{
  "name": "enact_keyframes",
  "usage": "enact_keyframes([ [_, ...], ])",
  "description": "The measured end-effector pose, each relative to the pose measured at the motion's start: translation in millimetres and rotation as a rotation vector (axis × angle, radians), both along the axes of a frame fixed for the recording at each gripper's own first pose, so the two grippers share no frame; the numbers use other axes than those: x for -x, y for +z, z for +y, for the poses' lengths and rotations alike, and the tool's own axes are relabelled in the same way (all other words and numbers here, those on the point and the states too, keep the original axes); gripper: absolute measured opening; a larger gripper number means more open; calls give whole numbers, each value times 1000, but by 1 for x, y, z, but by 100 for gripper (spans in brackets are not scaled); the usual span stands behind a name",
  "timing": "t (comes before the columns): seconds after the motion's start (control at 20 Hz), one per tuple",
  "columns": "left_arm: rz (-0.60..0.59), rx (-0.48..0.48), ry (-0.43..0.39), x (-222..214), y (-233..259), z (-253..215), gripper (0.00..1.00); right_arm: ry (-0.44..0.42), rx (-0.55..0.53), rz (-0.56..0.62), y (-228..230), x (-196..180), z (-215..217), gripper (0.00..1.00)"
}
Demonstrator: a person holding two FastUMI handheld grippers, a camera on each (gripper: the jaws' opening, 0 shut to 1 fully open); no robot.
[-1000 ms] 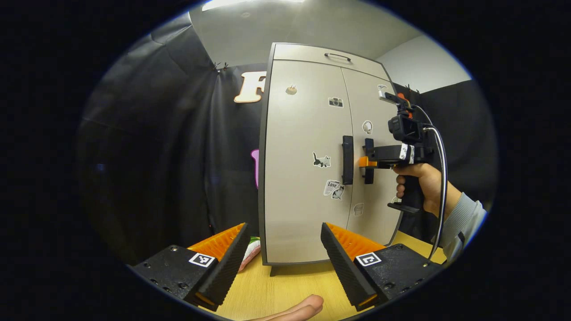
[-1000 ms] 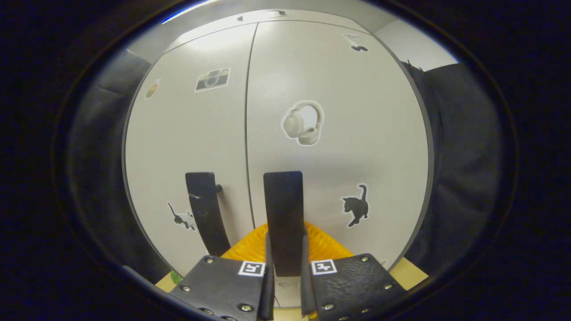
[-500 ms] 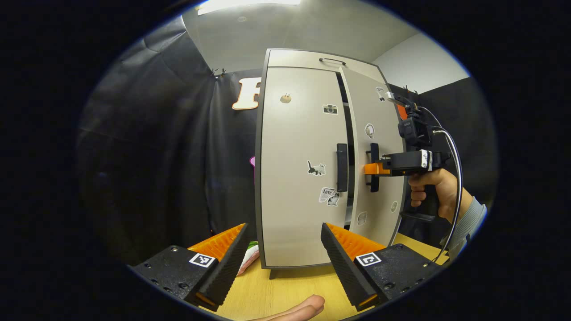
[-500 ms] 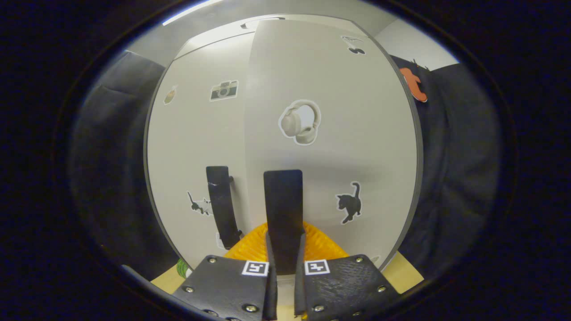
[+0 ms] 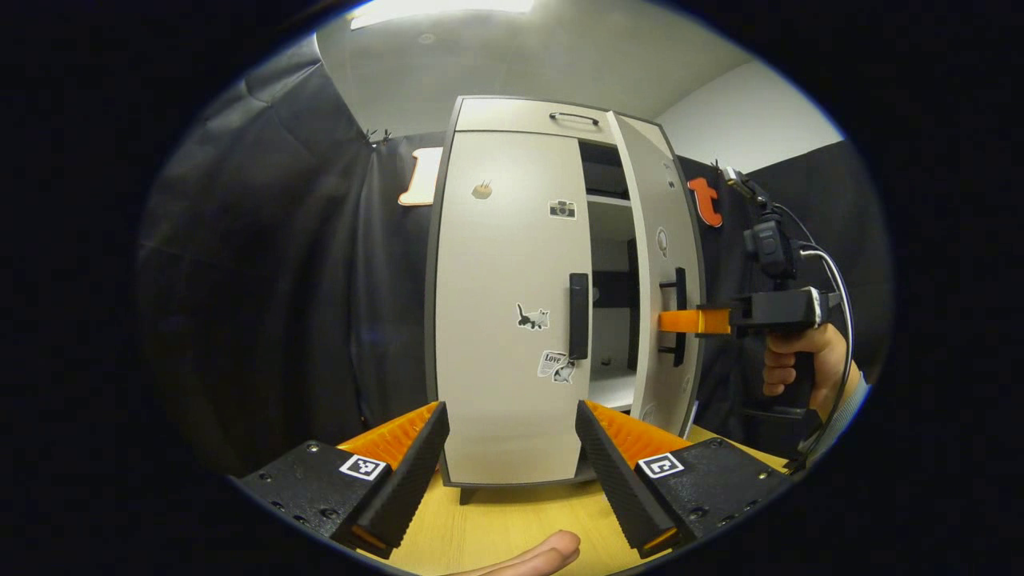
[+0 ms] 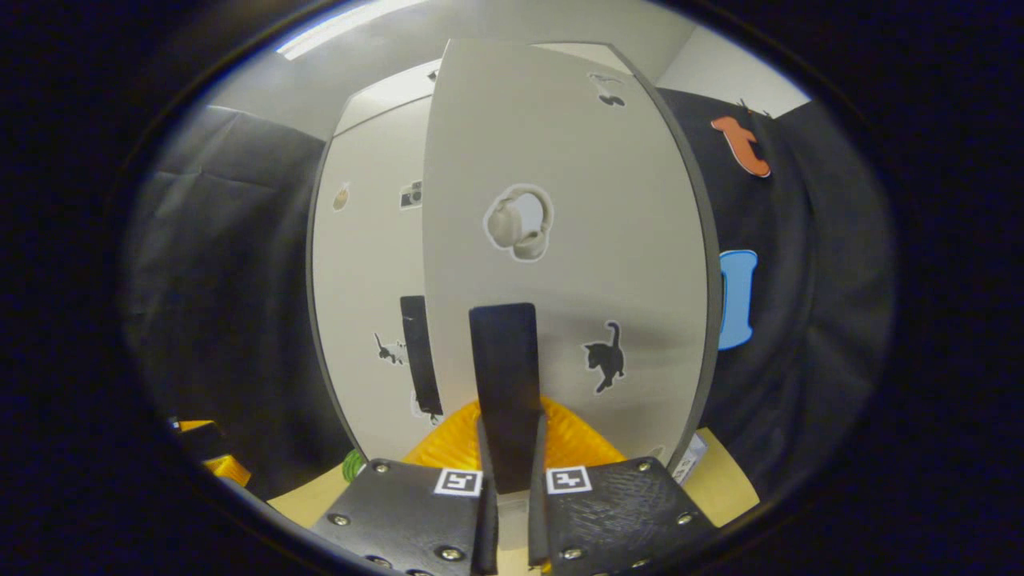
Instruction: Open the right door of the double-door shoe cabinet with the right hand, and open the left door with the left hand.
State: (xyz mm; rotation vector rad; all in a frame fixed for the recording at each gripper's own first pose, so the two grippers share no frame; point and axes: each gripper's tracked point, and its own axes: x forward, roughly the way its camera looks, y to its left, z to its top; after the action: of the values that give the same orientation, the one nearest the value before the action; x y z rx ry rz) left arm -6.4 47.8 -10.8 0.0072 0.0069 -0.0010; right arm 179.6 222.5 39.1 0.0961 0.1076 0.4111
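- Two doors are fitted to the shoe cabinet point(image 5: 512, 120), which stands on the worktop point(image 5: 496, 528) at the far side of the booth.
- The right door point(image 5: 660, 280) is seen partly swung out on its right-hand hinge; dark shelves are exposed in the gap between the doors.
- The right gripper point(image 6: 512, 480) is clamped on the right door handle point(image 6: 506, 384): both jaws are pressed against the upright black bar, one on each side.
- The left door point(image 5: 504, 320) is seen closed, flush with the cabinet front.
- The left door handle point(image 5: 578, 315) is a black bar with its long axis vertical, mounted at the door's right edge beside the gap.
- The left gripper point(image 5: 512, 448) is held wide open with nothing between its jaws, near the worktop and well short of the cabinet.
- The left door handle is located ahead of, above and slightly to the right of the open jaws. The left gripper is judged the nearer free tool.
- For the coming move, the jaws are judged to need raising and advancing until the vertical bar is straddled, one jaw on either side.
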Motion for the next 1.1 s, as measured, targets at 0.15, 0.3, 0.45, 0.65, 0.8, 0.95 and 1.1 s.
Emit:
enact_keyframes([
  [0.15,8,20,-14,-6,0,-10,98,18,0,-8,0,10,-12,15],
  [0.3,17,35,-19,-17,0,-16,98,31,-4,-12,1,16,-25,15],
  [0.45,8,46,-11,-30,4,-18,98,38,-11,-21,3,22,-40,15],
  [0.65,16,81,-25,-53,4,-27,98,38,-16,-25,4,30,-64,14],
  [0.8,19,72,-34,-71,5,-36,99,41,-25,-25,5,34,-79,14],
  [0.95,28,74,-56,-91,5,-48,99,37,-37,-34,5,35,-94,14],
  [1.1,15,66,-60,-115,10,-56,98,32,-27,-50,7,35,-112,14],
])
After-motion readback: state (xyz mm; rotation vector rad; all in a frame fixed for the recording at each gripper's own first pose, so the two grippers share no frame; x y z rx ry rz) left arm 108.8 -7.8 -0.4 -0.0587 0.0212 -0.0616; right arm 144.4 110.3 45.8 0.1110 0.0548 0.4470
